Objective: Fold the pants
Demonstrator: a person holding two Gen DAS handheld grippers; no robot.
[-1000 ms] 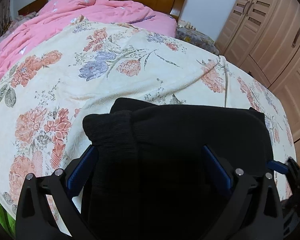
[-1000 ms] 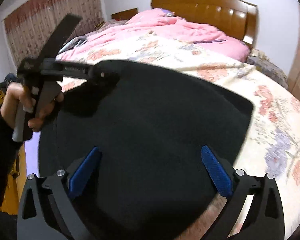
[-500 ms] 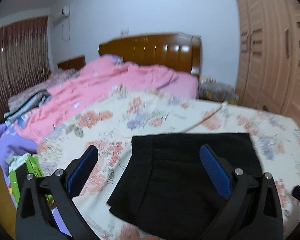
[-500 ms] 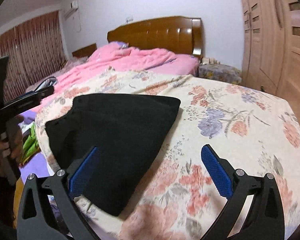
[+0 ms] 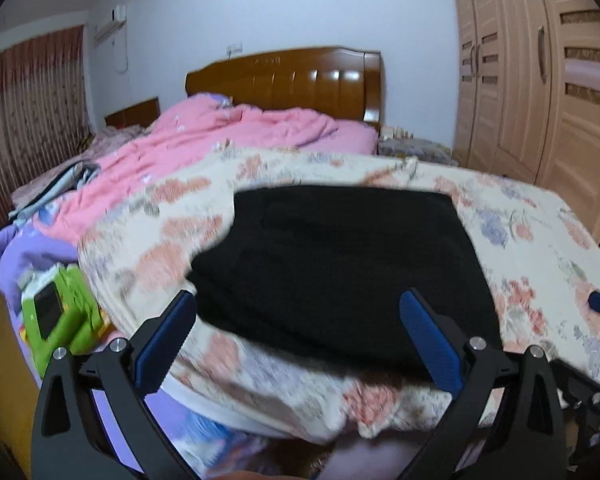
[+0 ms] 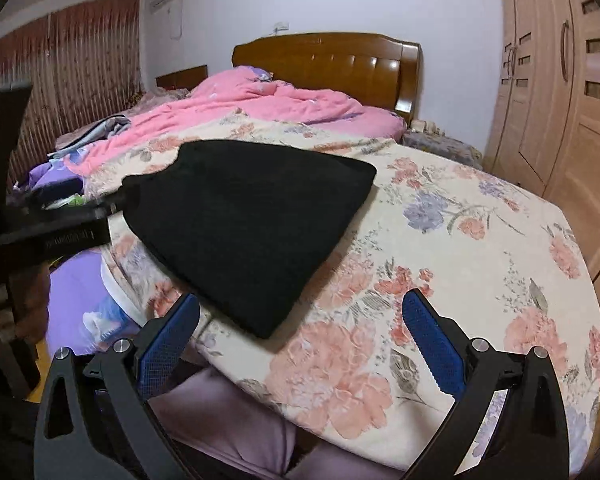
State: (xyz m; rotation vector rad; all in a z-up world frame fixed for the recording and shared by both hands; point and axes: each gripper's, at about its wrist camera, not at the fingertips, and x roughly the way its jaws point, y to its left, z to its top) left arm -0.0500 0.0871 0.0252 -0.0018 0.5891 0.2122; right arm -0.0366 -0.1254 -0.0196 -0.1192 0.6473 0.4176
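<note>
With both grippers spread wide and empty, your pants lie folded at 12 o'clock from the left gripper. From the right gripper they sit at 11 o'clock, so your left is nearer.

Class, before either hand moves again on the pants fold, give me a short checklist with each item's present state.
1. Black pants lie folded on the floral blanket: ok.
2. Left tongs open, holding nothing: ok.
3. Right tongs open, holding nothing: ok.
4. Both tongs clear of the cloth: ok.
5. Pants fully supported near the bed edge: ok.
6. Edges aligned neatly underneath: cannot tell.
</note>
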